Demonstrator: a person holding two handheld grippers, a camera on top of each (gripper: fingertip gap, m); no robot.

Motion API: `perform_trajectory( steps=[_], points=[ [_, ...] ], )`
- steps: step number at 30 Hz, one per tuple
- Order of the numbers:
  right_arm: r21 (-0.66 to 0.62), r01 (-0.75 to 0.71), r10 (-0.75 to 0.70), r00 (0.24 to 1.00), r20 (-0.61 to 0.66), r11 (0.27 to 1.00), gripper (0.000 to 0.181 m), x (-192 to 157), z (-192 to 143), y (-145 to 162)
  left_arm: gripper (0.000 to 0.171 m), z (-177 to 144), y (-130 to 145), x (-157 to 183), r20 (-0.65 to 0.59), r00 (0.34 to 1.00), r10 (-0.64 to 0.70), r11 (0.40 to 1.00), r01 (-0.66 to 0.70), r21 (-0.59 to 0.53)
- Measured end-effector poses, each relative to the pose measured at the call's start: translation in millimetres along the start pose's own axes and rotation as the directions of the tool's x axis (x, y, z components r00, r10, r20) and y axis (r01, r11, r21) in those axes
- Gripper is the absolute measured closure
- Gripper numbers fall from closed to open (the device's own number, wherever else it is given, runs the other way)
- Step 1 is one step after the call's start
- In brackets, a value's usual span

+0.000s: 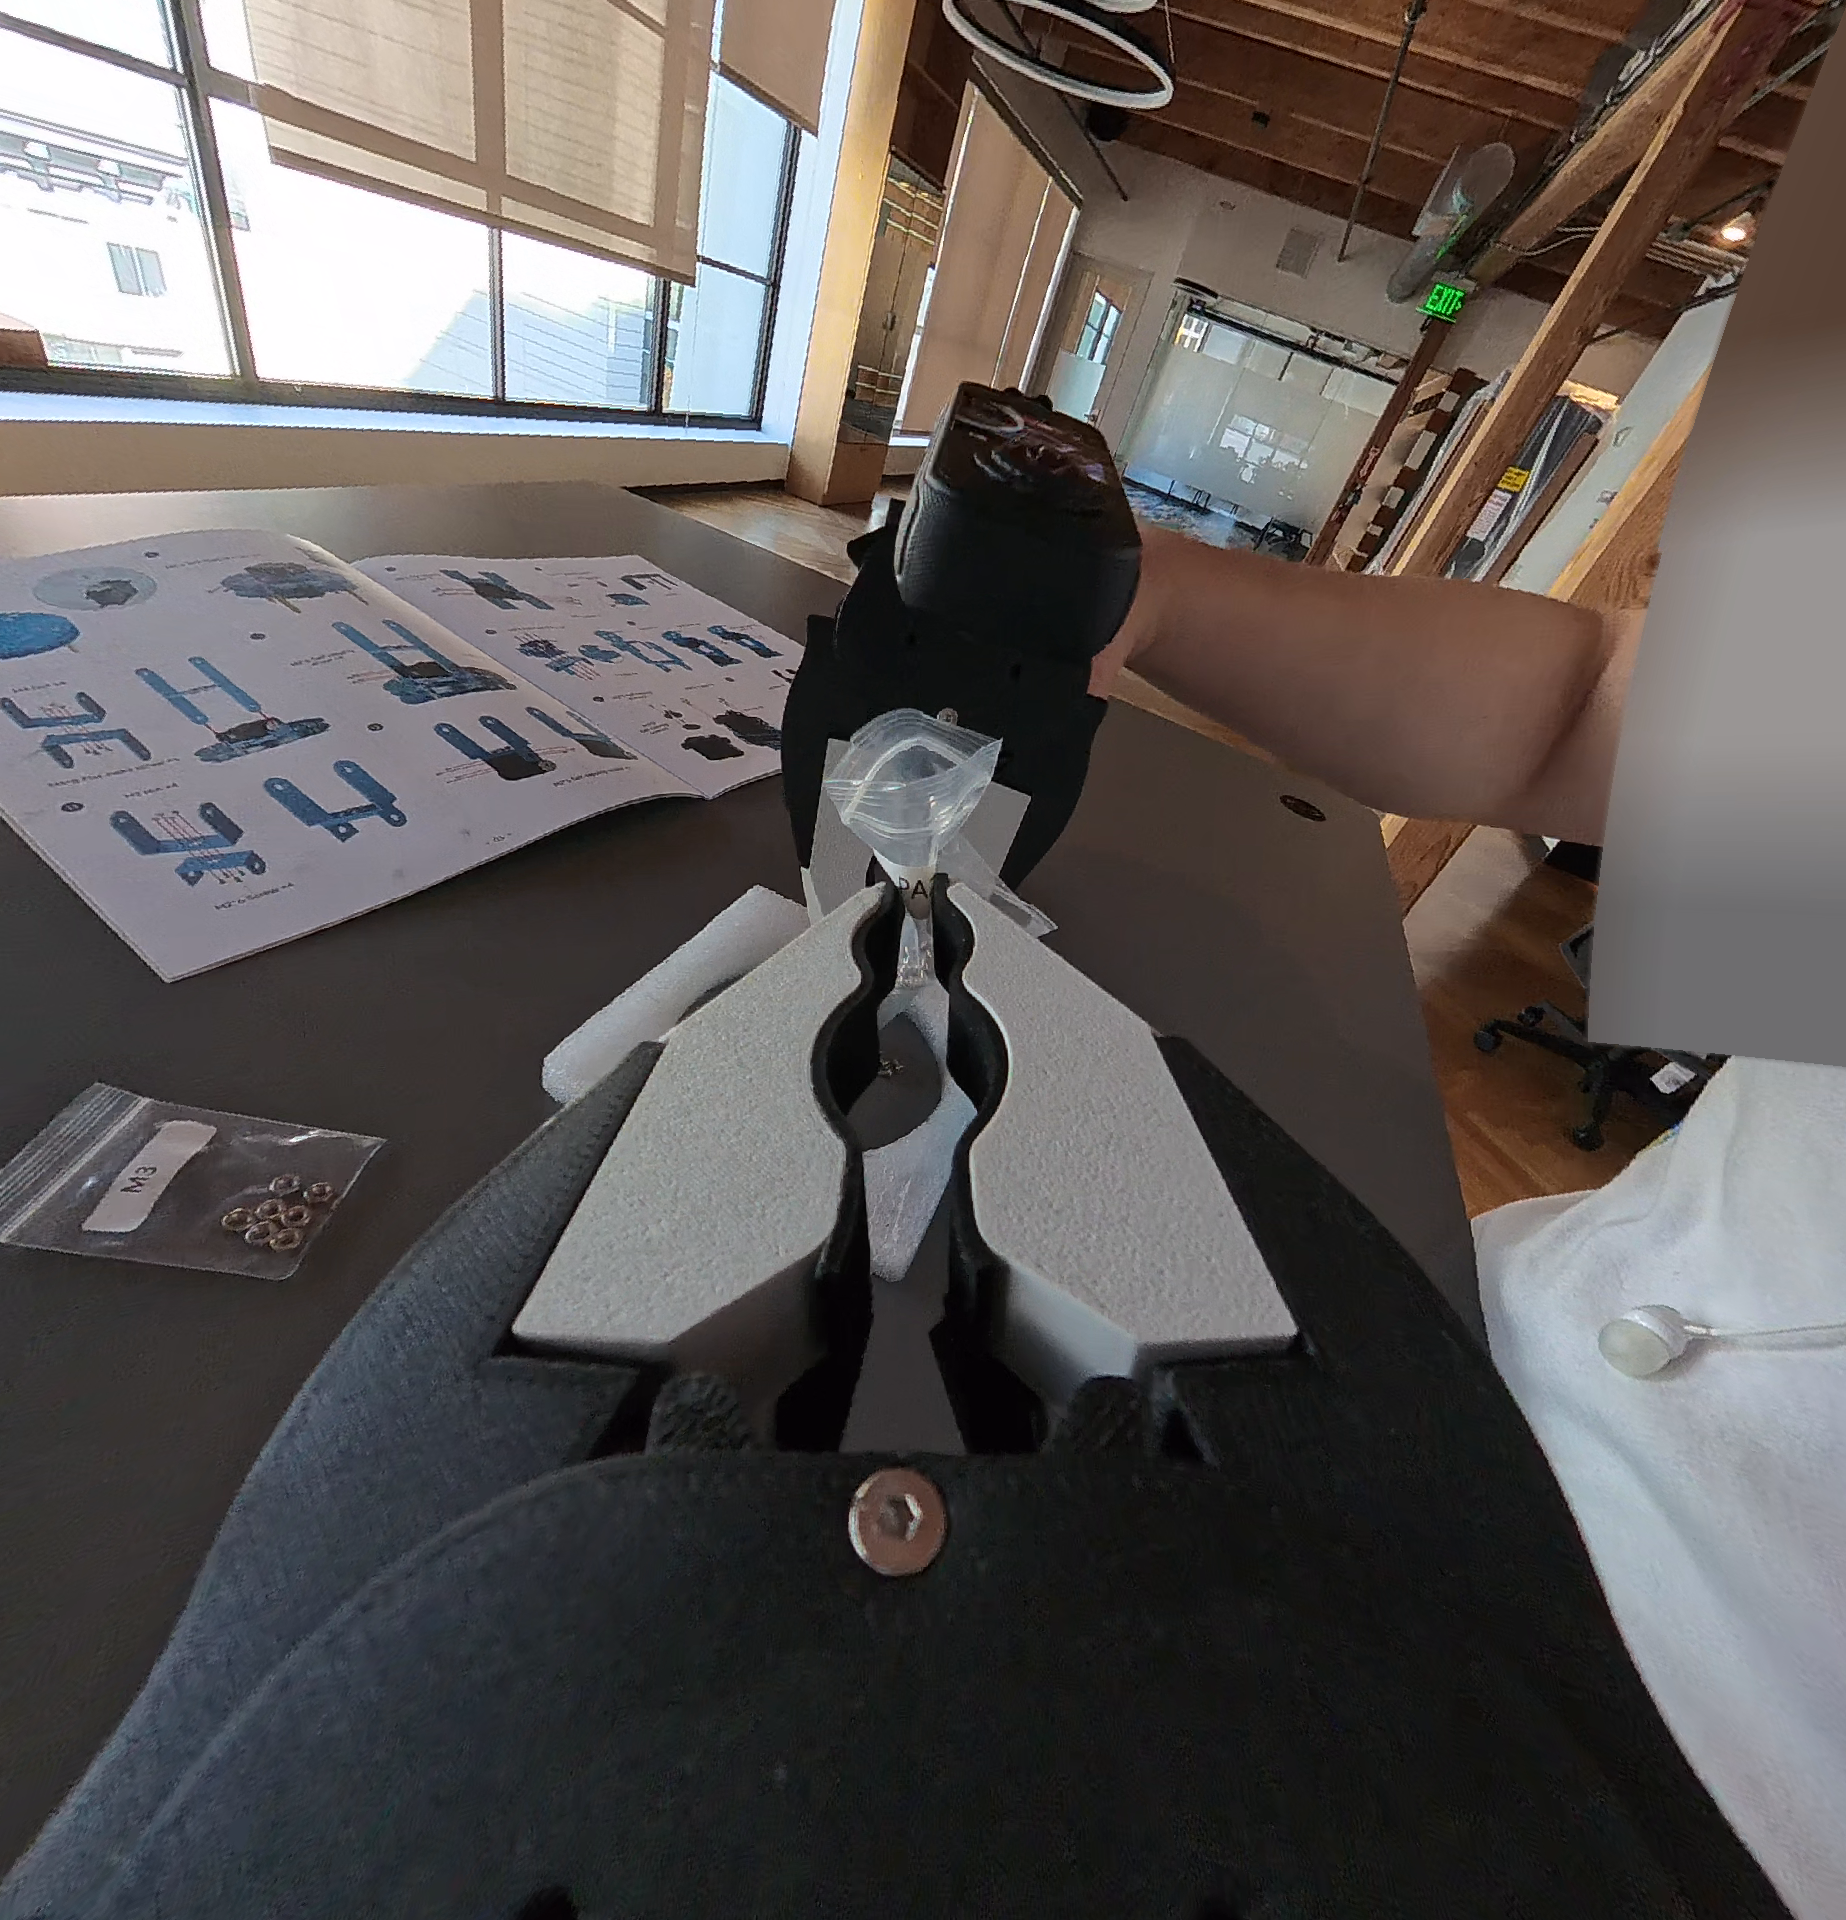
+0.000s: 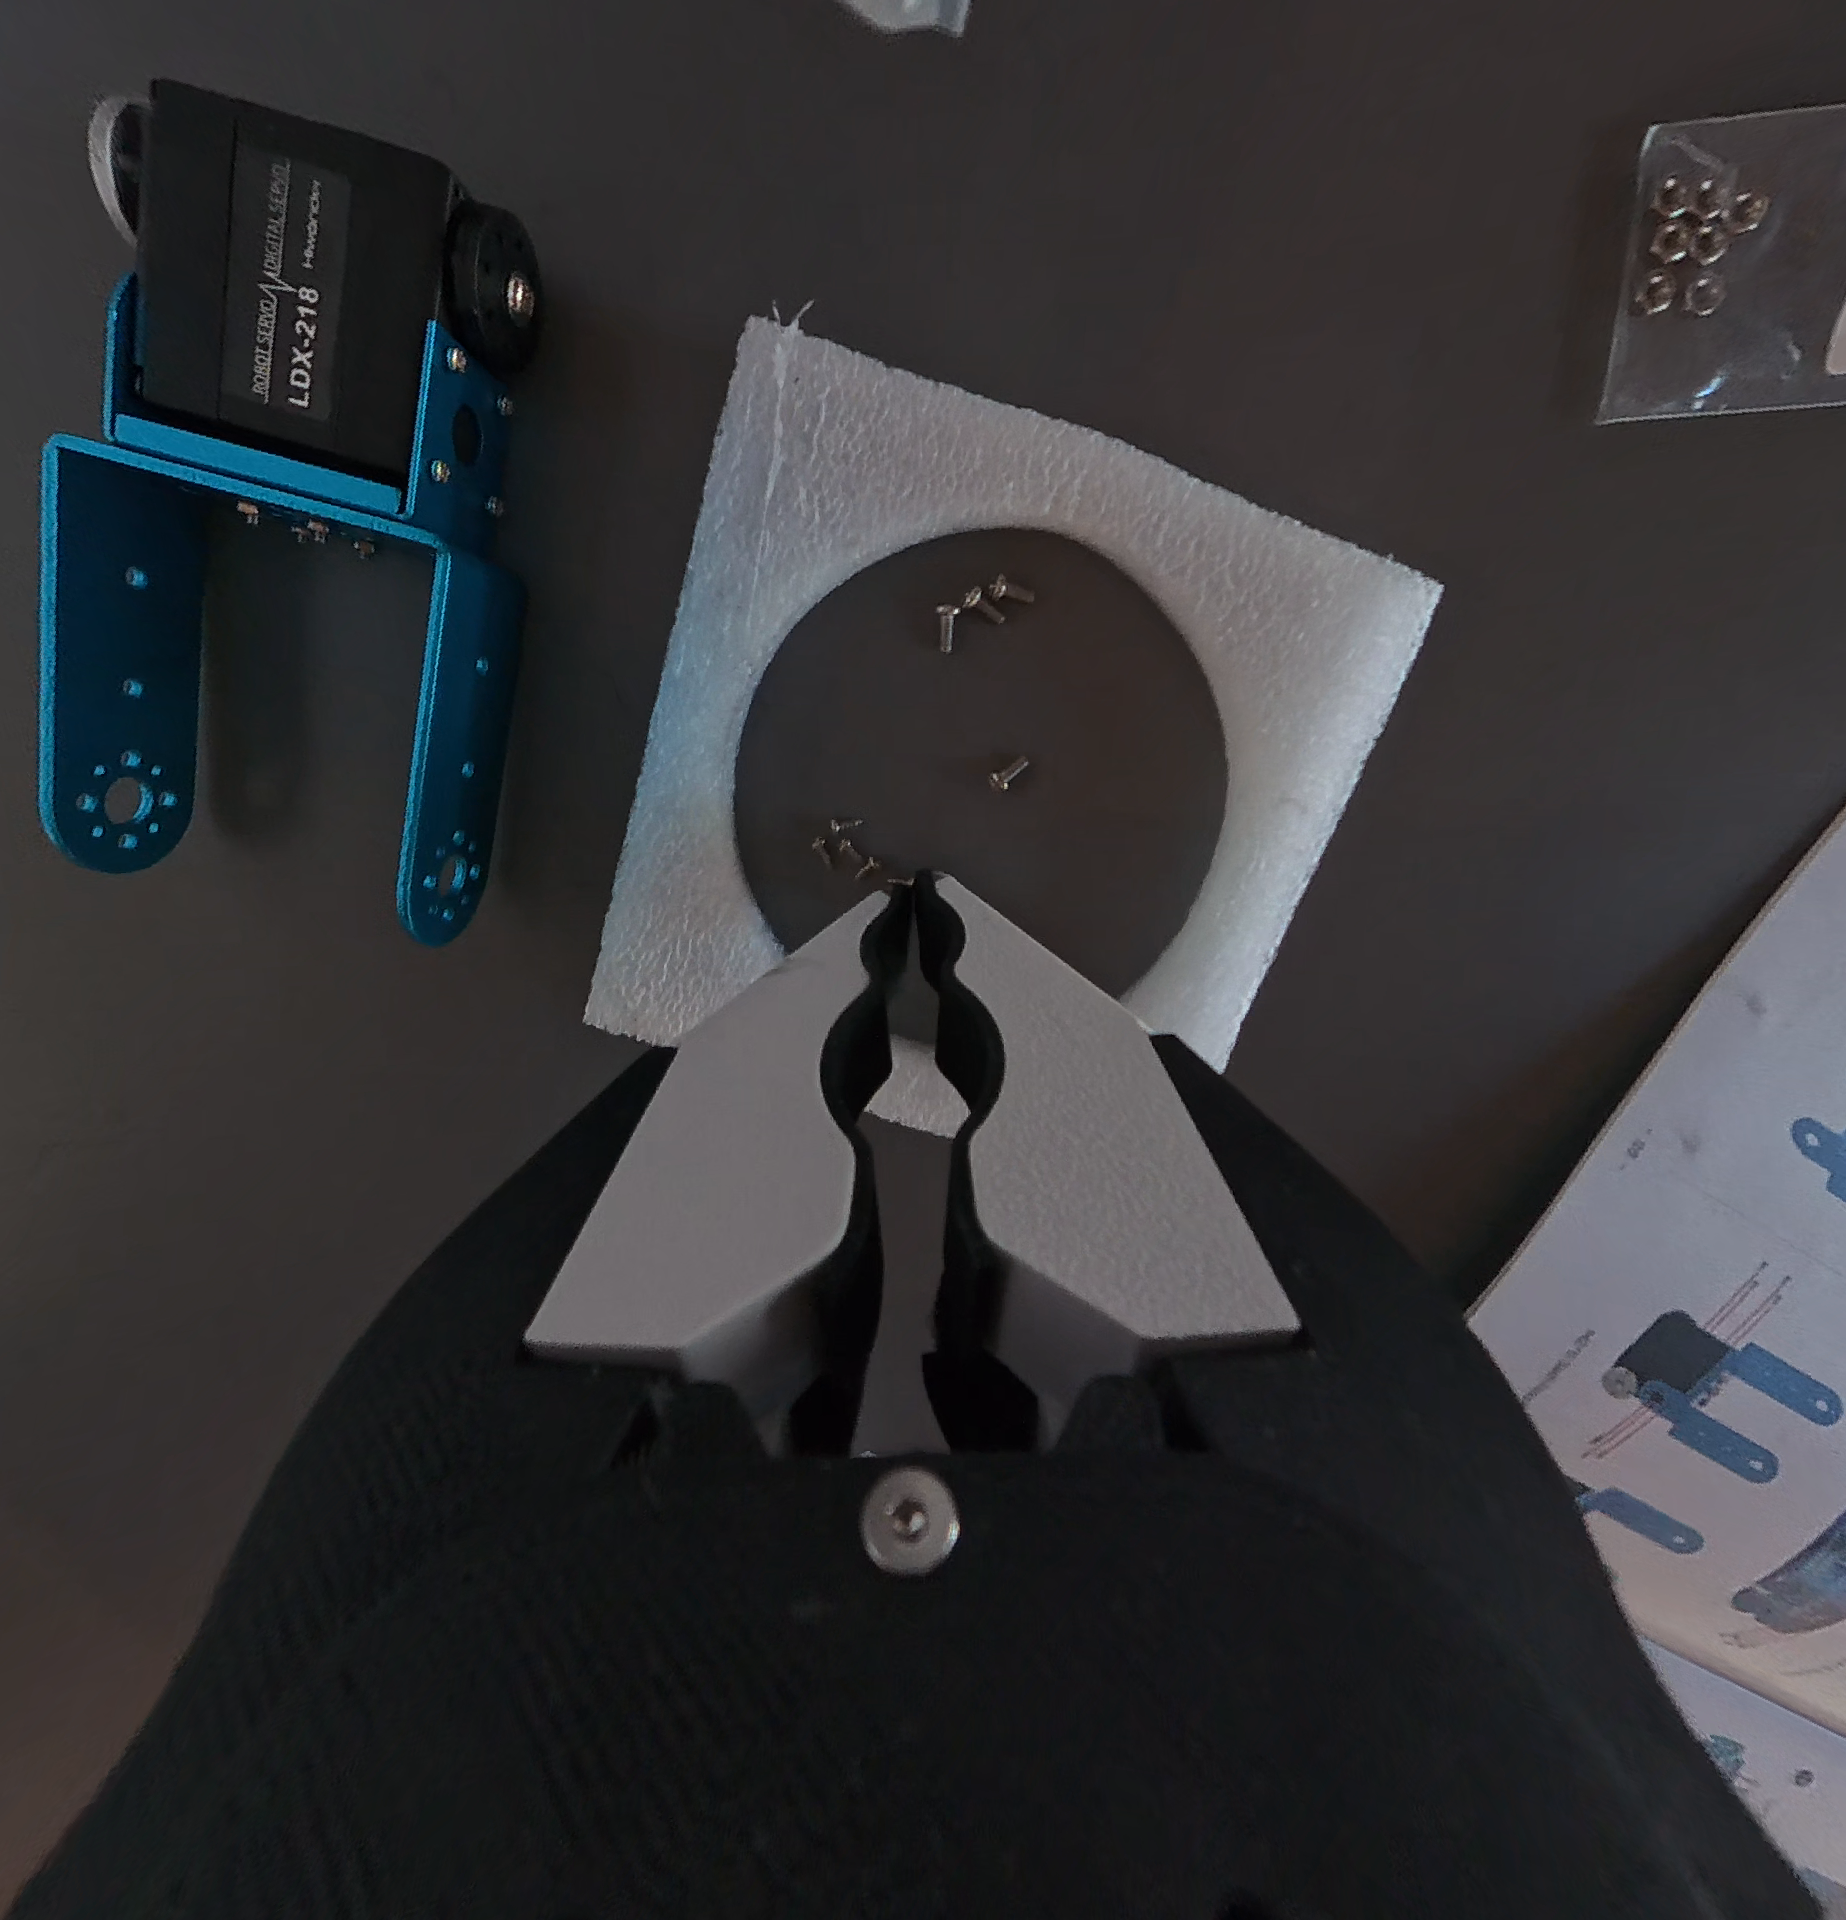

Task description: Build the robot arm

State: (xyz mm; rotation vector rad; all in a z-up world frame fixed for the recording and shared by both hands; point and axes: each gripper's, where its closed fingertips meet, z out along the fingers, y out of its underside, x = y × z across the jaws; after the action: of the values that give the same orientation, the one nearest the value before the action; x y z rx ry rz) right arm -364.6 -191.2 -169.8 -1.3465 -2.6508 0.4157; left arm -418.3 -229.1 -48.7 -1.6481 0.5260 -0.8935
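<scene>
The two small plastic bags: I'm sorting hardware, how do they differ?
The clear bag is pinched upright, crumpled, in the left gripper; the bag of nuts lies flat on the table. The nuts bag looks fuller. Both are clear, with white labels.

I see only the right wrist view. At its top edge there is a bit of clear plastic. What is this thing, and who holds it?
Observer: It is a small clear zip bag. The left gripper is shut on its lower end.
Operator: Is the bag closed at the top?
Observer: No, its top looks spread open, with the mouth facing up.
Operator: Where is my gripper relative to the bag?
Observer: In the left wrist view, the right gripper stands just beyond the bag, pointing down at the white foam.
</scene>
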Motion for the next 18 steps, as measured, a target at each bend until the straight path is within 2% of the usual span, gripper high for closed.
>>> perform_trajectory(
  steps=[4, 8, 14, 18],
  points=[
    [0.039, -0.025, 0.027, 0.999, -0.045, 0.999, 0.181, 3, -10, -1, 0.167, 1, 3, -1, 0.004, 1.0, 0.003, 1.0, -0.003, -0.015],
    [0.107, -0.028, 0.044, 0.988, -0.15, 0.994, 0.181, 8, -43, -10, 0.167, 4, 10, -4, 0.029, 0.999, 0.033, 0.998, -0.032, -0.055],
    [0.23, 0.064, 0.009, 0.953, -0.303, 0.971, 0.18, 18, -106, -61, 0.167, 12, 17, 0, 0.03, 0.997, 0.071, 0.992, -0.068, -0.102],
    [0.261, 0.146, -0.055, 0.943, -0.328, 0.954, 0.18, 15, -113, -93, 0.167, 13, 18, 1, 0.028, 0.997, 0.076, 0.992, -0.072, -0.102]
  ],
)
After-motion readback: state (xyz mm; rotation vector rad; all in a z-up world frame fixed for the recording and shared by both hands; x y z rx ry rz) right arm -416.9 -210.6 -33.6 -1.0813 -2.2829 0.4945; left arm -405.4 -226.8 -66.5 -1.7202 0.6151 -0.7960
